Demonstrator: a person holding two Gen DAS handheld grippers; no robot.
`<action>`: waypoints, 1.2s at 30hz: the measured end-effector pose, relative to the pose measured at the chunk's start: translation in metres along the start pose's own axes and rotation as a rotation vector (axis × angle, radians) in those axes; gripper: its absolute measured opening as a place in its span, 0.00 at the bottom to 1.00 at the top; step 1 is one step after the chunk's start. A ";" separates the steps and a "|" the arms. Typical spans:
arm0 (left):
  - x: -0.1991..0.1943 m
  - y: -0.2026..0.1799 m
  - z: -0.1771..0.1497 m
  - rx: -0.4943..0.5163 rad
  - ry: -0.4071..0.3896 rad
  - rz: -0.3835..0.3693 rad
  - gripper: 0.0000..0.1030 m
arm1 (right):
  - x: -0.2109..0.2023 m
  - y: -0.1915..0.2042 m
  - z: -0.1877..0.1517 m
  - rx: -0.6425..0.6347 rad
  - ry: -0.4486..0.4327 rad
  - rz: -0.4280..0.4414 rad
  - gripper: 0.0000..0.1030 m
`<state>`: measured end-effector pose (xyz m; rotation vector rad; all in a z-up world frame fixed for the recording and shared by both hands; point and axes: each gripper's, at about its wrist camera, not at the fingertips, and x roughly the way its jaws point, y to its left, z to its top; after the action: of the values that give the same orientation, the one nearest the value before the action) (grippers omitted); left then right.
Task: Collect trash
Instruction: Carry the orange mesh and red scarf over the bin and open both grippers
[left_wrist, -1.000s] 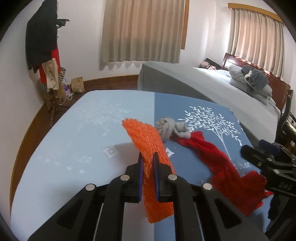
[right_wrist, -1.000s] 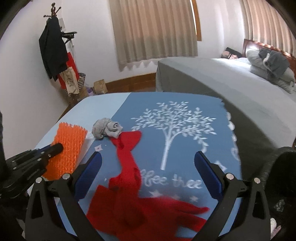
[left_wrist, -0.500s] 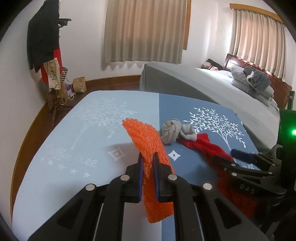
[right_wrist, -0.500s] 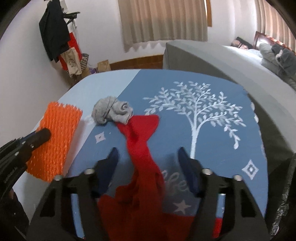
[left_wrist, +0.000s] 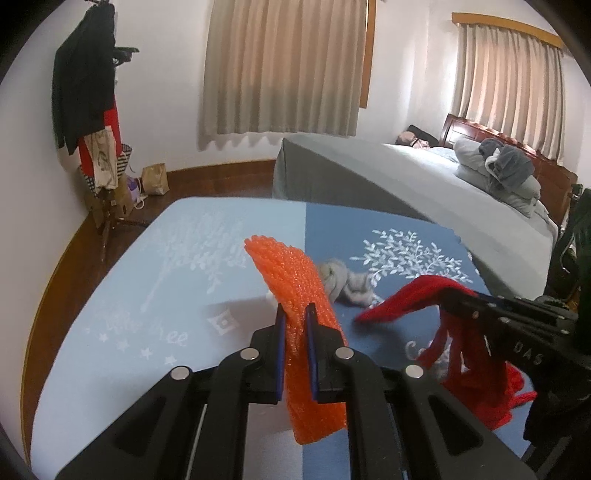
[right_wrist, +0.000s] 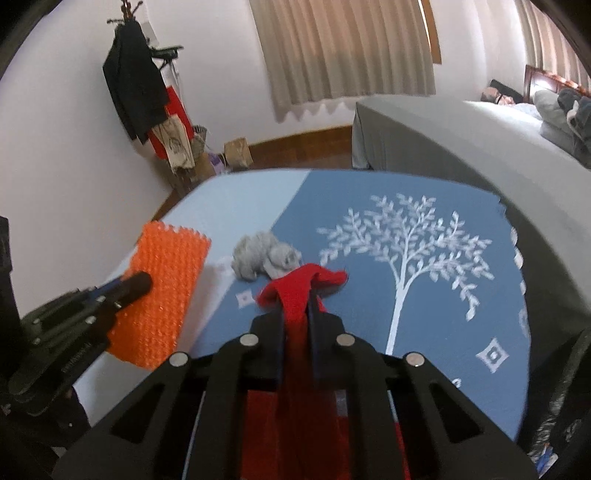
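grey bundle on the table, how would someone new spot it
Find the blue tablecloth with the white tree print. Just left of that tree lies a grey bundle. It is the only loose piece: the orange mesh and red cloth are each clamped in a gripper.

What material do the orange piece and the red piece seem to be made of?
Orange piece: probably plastic foam netting, slightly glossy; its bumpy mesh surface glints. Red piece: probably soft matte cloth; it drapes and folds limply from the gripper.
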<state>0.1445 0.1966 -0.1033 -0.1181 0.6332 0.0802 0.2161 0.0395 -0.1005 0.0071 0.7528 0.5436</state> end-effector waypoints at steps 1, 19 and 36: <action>-0.003 -0.002 0.002 0.003 -0.004 -0.002 0.10 | -0.006 0.000 0.003 0.001 -0.013 0.003 0.10; -0.042 -0.063 0.024 0.067 -0.069 -0.102 0.10 | -0.098 -0.027 0.009 0.035 -0.156 -0.036 0.10; -0.072 -0.144 0.030 0.167 -0.109 -0.255 0.10 | -0.184 -0.077 -0.013 0.091 -0.249 -0.168 0.10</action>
<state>0.1201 0.0556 -0.0238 -0.0317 0.5092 -0.2109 0.1335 -0.1164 -0.0057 0.0932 0.5287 0.3399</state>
